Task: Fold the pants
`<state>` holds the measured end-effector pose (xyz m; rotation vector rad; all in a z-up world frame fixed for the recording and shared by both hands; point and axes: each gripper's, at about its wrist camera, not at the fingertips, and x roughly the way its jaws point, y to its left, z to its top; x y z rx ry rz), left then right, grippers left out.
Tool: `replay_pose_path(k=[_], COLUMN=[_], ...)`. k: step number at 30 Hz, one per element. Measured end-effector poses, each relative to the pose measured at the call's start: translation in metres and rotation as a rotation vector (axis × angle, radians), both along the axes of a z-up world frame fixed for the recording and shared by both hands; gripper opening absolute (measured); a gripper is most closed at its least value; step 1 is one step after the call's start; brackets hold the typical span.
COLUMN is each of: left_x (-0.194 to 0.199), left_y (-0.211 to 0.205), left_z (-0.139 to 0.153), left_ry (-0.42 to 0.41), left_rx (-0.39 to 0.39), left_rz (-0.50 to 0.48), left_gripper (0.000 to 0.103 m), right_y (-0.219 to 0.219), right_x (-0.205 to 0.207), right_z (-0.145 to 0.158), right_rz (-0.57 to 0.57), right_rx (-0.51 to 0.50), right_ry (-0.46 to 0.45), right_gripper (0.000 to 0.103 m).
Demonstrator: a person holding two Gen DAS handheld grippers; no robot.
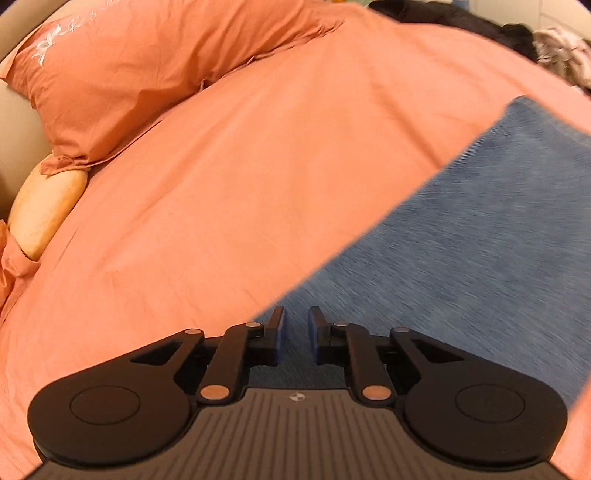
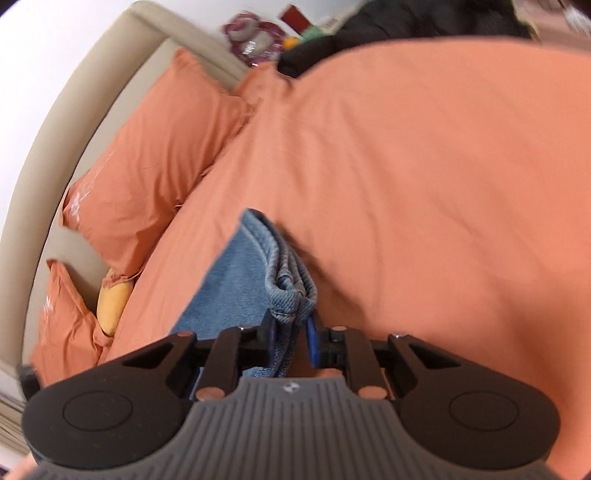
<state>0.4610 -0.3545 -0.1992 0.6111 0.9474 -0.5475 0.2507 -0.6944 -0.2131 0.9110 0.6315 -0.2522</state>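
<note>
Blue denim pants [image 1: 461, 240] lie on an orange bedspread [image 1: 240, 184]. In the left wrist view they stretch from under my left gripper [image 1: 295, 325] toward the upper right. My left gripper hovers over the pants' near edge with its jaws a little apart and nothing between them. In the right wrist view my right gripper [image 2: 291, 328] is shut on a bunched, hemmed edge of the pants [image 2: 288, 291], and the denim [image 2: 236, 284] trails off to the left over the bedspread [image 2: 424, 184].
Orange pillows [image 1: 122, 74] lie at the head of the bed, with a yellow cushion [image 1: 44, 206] beside them. A beige headboard [image 2: 74, 122] curves along the left. Dark clothing [image 1: 461, 22] and clutter [image 2: 255, 37] sit at the far edge.
</note>
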Motion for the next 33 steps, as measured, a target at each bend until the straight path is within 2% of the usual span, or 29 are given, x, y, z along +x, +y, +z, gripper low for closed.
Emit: replay_pose_path(k=[5,9,13,16,20,23,26,29,33], left_x=[0.014,0.000,-0.047,-0.088,-0.125,-0.134,-0.150,-0.153,-0.158], left_y=[-0.010,-0.005,0.006,0.016,0.030,0.040,0.044,0.054,0.086], left_z=[-0.015,-0.002,0.009,0.005,-0.004,-0.007,-0.008,0.001,0.032], left_ry=[0.025,0.028,0.090,0.149,0.203,0.300,0.287,0.325,0.253], left_rx=[0.024,-0.005,-0.054,-0.080,-0.124,-0.189,-0.187,-0.204,-0.203], left_rz=[0.016,-0.007,-0.123,-0.191,-0.190,-0.148,-0.131,-0.112,-0.118], left_gripper=[0.013,0.011,0.012,0.012,0.002,0.003,0.003,0.009,0.014], right_y=[0.009,0.017,0.025,0.033,0.044,0.057,0.069,0.082,0.113], right_x=[0.009,0.013,0.015,0.016,0.017,0.018,0.018,0.017,0.019], right_z=[0.030,0.048,0.063,0.074,0.088,0.097,0.108,0.123,0.156], right_rz=[0.042,0.067,0.098,0.118,0.130,0.144,0.159,0.177,0.248], right_rx=[-0.063,-0.105,-0.144,-0.179,-0.199,-0.232,-0.265,-0.276,-0.323], right_ry=[-0.024,-0.001,0.003,-0.001,-0.014,-0.016,-0.018,-0.034,-0.077], right_gripper=[0.012,0.012,0.012,0.012,0.012,0.012,0.012,0.012,0.012])
